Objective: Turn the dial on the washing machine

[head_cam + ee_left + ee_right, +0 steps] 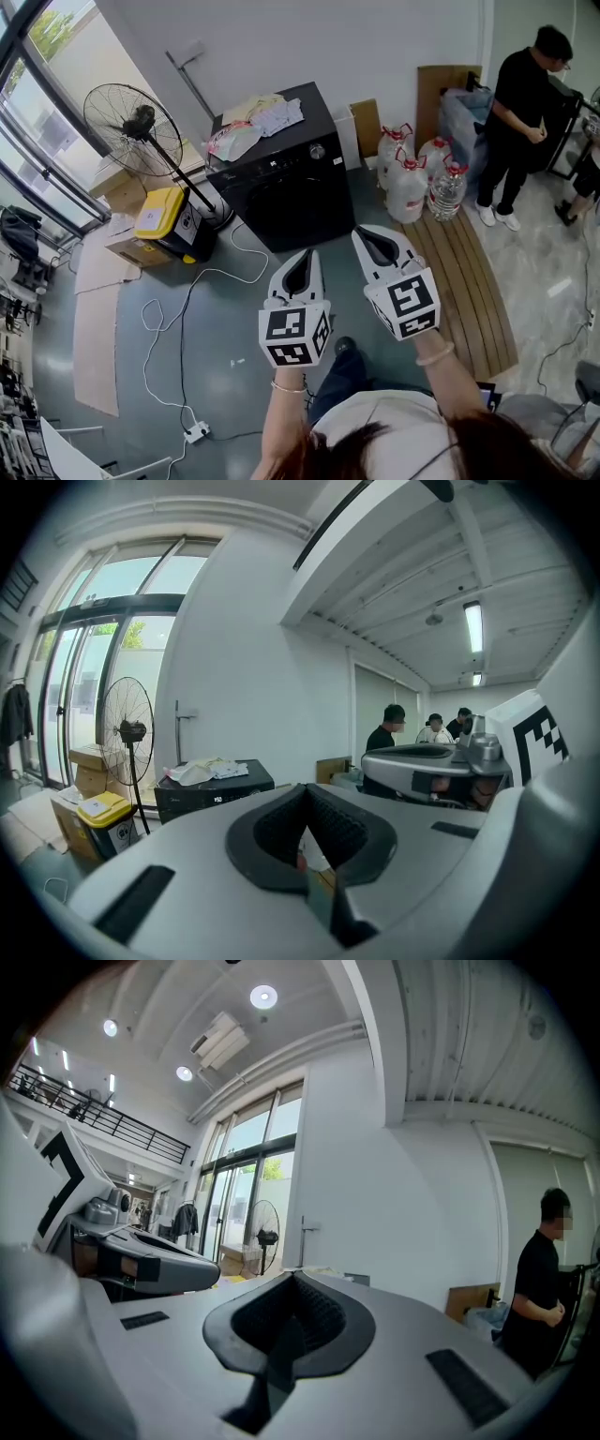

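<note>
Jaws of the left gripper (308,253) and of the right gripper (360,232) are pressed together, nothing between them, and the two are side by side in the air. Beyond them, well apart, stands the black washing machine (281,192); its dial (318,151) is on the upper front panel. A fan (131,117) stands left of it, water bottles (412,178) right.

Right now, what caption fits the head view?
Left gripper and right gripper, shut, face the washing machine and its dial.
</note>
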Tool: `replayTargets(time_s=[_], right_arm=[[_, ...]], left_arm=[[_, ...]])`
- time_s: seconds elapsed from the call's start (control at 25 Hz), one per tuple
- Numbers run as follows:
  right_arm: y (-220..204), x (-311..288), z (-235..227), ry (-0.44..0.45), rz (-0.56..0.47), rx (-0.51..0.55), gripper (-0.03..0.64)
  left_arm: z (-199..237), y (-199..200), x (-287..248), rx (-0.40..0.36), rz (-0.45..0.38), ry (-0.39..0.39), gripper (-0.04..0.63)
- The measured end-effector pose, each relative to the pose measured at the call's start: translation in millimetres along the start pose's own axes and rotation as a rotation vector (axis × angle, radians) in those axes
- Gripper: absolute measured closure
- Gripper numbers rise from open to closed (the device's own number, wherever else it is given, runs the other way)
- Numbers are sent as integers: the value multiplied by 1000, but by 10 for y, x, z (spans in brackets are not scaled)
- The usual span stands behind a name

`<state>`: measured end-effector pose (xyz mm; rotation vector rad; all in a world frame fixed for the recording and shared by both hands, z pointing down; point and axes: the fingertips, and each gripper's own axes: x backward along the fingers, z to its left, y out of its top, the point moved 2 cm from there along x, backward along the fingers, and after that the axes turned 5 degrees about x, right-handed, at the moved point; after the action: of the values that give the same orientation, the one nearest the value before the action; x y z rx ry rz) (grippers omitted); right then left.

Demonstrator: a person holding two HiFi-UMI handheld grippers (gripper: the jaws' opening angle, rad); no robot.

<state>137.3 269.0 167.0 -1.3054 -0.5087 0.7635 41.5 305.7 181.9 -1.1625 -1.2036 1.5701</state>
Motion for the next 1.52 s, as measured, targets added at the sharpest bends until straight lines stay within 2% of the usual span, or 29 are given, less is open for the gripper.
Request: replayTargets(time_s=[0.44, 0.92, 1.16, 1.52], right_arm=[[-35, -837, -75, -16, 19, 3, 589], [-45, -1702, -130, -54, 43, 13, 591], [-72, -2020, -126, -75, 61, 21, 590], [-164, -2402, -229, -93, 87, 44, 589]], left_arm=[[642, 39, -574, 23, 15, -16, 581], [1253, 184, -1185, 16, 20, -74, 581], [1471, 166, -1403, 4, 33, -102, 581], [1728, 142, -1774, -3, 45, -105, 581]])
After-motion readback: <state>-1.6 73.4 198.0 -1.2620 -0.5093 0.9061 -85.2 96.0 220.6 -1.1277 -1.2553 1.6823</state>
